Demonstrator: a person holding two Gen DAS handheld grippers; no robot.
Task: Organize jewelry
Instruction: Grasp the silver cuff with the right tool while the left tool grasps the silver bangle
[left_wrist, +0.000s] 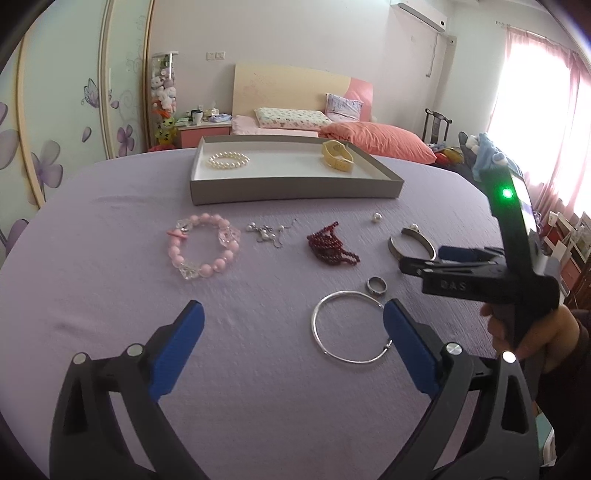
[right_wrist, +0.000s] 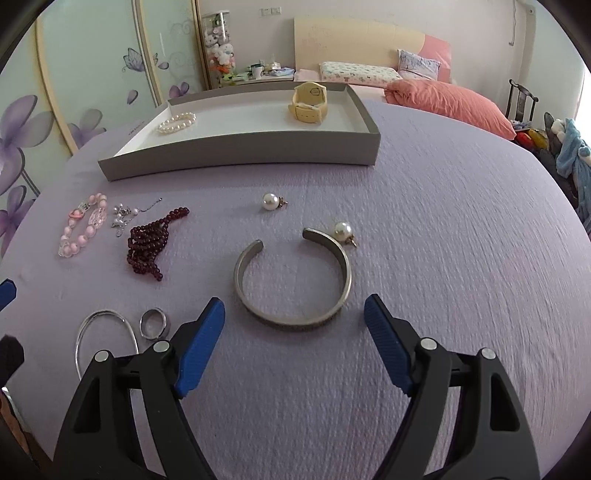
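Observation:
A grey tray at the table's far side holds a pearl bracelet and a cream watch. On the purple cloth lie a pink bead bracelet, silver earrings, dark red beads, two pearl earrings, a grey cuff, a ring and a thin silver bangle. My left gripper is open, empty. My right gripper is open just before the cuff.
A bed with pink pillows stands behind the table. A chair and toys are at the right by the window. A wardrobe with flower patterns is at the left.

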